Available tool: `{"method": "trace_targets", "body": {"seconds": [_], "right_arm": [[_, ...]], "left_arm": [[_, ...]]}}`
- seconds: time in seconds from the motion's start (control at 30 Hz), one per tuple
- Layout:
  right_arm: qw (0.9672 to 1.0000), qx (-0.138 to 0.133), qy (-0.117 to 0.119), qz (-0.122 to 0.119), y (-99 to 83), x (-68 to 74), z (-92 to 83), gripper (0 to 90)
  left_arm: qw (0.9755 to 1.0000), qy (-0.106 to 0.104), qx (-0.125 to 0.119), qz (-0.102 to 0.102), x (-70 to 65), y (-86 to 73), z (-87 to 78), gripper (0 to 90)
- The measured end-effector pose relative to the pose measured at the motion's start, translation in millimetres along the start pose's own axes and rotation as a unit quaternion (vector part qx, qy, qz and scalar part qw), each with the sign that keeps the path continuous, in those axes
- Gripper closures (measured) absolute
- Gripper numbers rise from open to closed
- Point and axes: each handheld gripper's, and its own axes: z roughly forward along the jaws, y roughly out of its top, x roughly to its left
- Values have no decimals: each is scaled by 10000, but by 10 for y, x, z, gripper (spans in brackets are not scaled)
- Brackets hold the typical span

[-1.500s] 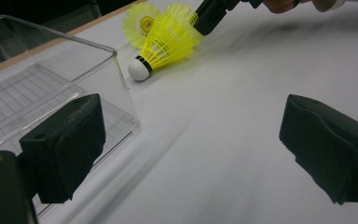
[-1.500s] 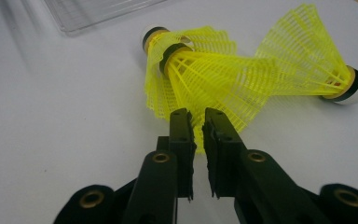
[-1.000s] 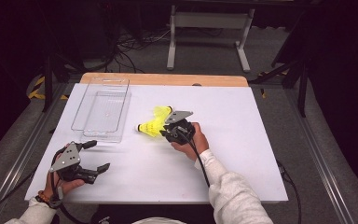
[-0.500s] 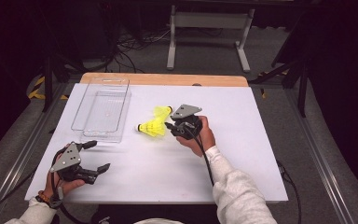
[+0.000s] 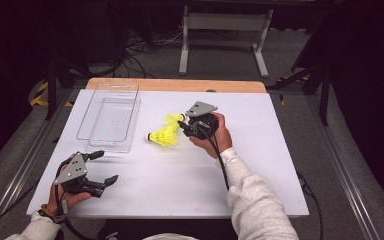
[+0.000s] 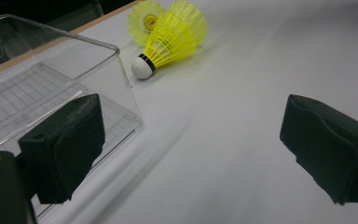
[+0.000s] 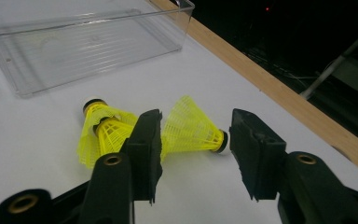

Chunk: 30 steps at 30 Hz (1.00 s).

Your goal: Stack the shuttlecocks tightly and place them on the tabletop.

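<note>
Item: shuttlecocks to bin, status at this moment.

Progress, as judged: nothing is in the bin (image 5: 111, 120) yet; it lies clear and bare at the upper left of the high view, on the white tabletop (image 5: 260, 165). Both shuttlecocks remain on the tabletop at centre frame, just right of the bin. Lifting and placing of both looks to be left.

Count:
- Shuttlecocks, yellow: two. The near one (image 5: 161, 136) lies on its side, white cork toward the bin; the far one (image 5: 174, 120) lies touching it. In the right gripper view the pair appear as (image 7: 103, 133) and (image 7: 193, 128), skirts meeting.
- Bin, clear plastic: one.
- Grippers: two.

Right gripper (image 5: 184, 128): at the shuttlecocks, jaws part-spread and just been opening. In its own view the far shuttlecock lies beyond and between the jaws, with no pad seen pressing on it; nothing is held.

Left gripper (image 5: 101, 167): lower left of the high view, over bare tabletop, jaws spread wide, nothing between them, well apart from the shuttlecocks.
</note>
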Motion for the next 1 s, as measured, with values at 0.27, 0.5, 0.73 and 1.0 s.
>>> {"method": "trace_targets", "body": {"seconds": [0.27,0.5,0.73,1.0], "right_arm": [[9996,26,-270,68,97,-7,194,380],[9992,279,-223,161,107,3,442,303],[9983,487,-219,232,165,-13,638,247],[9950,937,-299,173,170,-5,886,253]], "left_arm": [[10000,7,7,5,0,-3,0,75],[10000,-6,9,-7,2,-4,-3,76],[10000,-10,5,-13,4,-6,-6,76],[10000,-25,3,-12,2,-5,-4,76]]}}
